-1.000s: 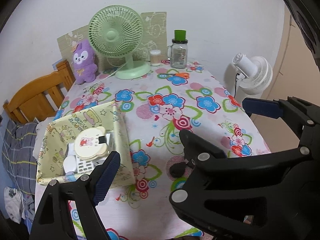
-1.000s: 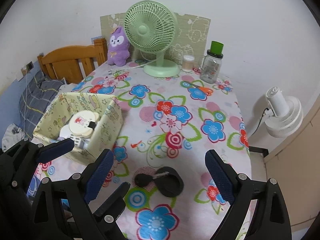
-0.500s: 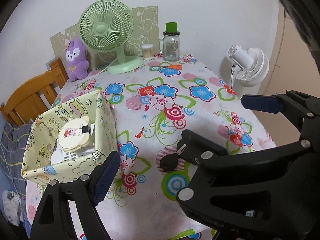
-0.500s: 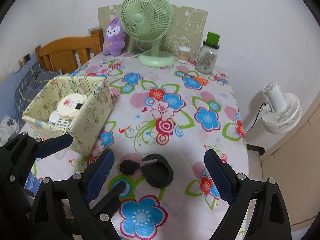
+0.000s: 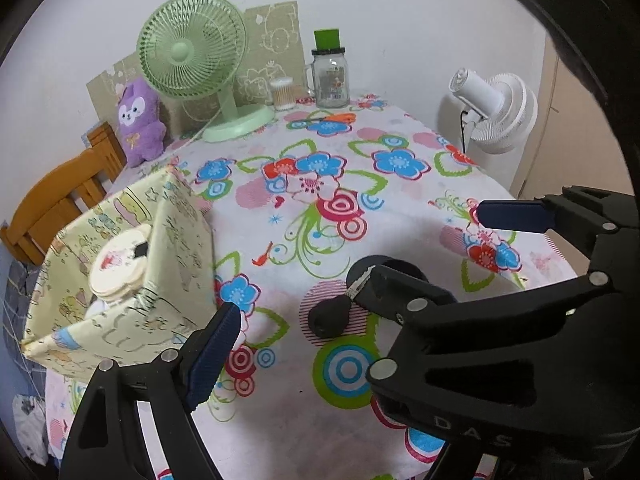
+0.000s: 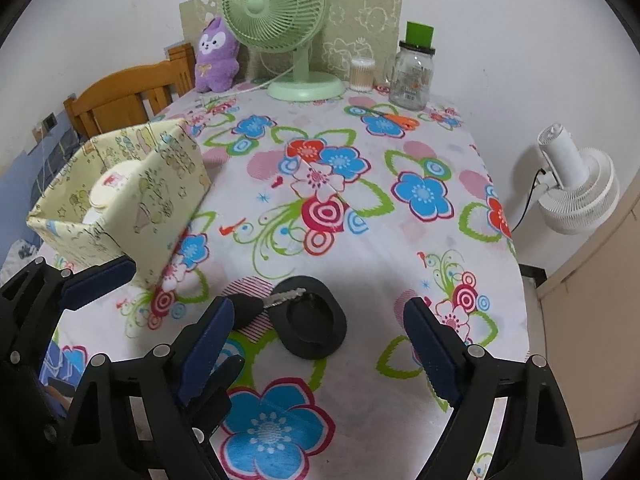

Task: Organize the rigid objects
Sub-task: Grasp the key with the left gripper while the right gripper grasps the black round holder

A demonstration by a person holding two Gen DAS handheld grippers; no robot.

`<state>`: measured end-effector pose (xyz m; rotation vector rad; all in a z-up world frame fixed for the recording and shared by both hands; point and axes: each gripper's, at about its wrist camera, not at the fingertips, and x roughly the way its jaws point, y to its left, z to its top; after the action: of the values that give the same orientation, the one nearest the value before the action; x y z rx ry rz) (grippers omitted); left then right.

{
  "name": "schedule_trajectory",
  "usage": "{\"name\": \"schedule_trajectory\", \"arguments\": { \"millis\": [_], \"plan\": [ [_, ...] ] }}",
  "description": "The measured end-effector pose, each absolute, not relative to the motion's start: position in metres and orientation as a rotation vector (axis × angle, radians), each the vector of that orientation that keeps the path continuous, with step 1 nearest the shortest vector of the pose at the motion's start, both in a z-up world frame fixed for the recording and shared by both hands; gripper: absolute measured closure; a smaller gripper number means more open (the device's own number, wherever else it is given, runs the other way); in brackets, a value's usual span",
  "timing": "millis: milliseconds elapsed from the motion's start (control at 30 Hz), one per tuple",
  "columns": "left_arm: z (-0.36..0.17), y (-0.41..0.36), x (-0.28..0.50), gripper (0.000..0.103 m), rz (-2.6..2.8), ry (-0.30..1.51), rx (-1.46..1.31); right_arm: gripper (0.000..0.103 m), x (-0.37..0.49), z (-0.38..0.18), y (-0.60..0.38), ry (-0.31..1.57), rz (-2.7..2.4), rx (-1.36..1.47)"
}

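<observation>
A black-headed key (image 6: 246, 307) lies with its silver blade across a black round disc (image 6: 316, 328) on the flowered tablecloth (image 6: 420, 240). My right gripper (image 6: 318, 312) hangs just above them. Its jaws are closing with key and disc between them, and the pads touch neither. My left gripper (image 5: 316, 360) is open and empty, beside a yellow patterned box (image 5: 120, 308) holding a cream round item (image 5: 120, 264). In the left wrist view the right gripper (image 5: 428, 244) covers part of the disc (image 5: 400, 266) and hides my left gripper's right finger; the key (image 5: 328, 316) shows.
At the back stand a green fan (image 6: 276, 8), a purple plush (image 6: 216, 56), a swab tub (image 6: 362, 74) and a green-lidded glass jar (image 6: 412, 72), with orange scissors (image 6: 400, 120) in front. A white fan (image 6: 576, 192) stands off the right edge. A wooden chair (image 6: 124, 96) is at the left.
Both grippers have sunk toward the table, so the key, disc and box look larger and nearer. The right jaws have narrowed slightly. Nothing has been taken hold of.
</observation>
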<state>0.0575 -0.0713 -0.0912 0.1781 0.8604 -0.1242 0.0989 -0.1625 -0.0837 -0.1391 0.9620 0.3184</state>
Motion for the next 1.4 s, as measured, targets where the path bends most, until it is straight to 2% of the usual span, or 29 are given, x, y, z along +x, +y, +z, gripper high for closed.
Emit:
{"name": "schedule_trajectory", "arguments": {
  "millis": [267,1067,1267,1333,1400],
  "plan": [
    [-0.109,-0.069,0.067,0.018,-0.098,0.891,0.19,0.018,0.107,-0.104,-0.169,0.993,0.321,-0.117],
    [-0.142,-0.066,0.095,0.039,-0.114,0.954,0.187,0.02,0.12,-0.132,-0.181,1.037,0.315,-0.093],
    [-0.141,-0.067,0.098,0.059,-0.149,0.959,0.156,0.02,0.125,-0.133,-0.18,1.042,0.314,-0.086],
    [-0.141,-0.069,0.098,0.069,-0.16,0.962,0.149,0.02,0.125,-0.132,-0.18,1.04,0.311,-0.089],
    [-0.141,-0.069,0.098,0.07,-0.164,0.961,0.148,0.02,0.126,-0.133,-0.18,1.039,0.31,-0.091]
  ]
}}
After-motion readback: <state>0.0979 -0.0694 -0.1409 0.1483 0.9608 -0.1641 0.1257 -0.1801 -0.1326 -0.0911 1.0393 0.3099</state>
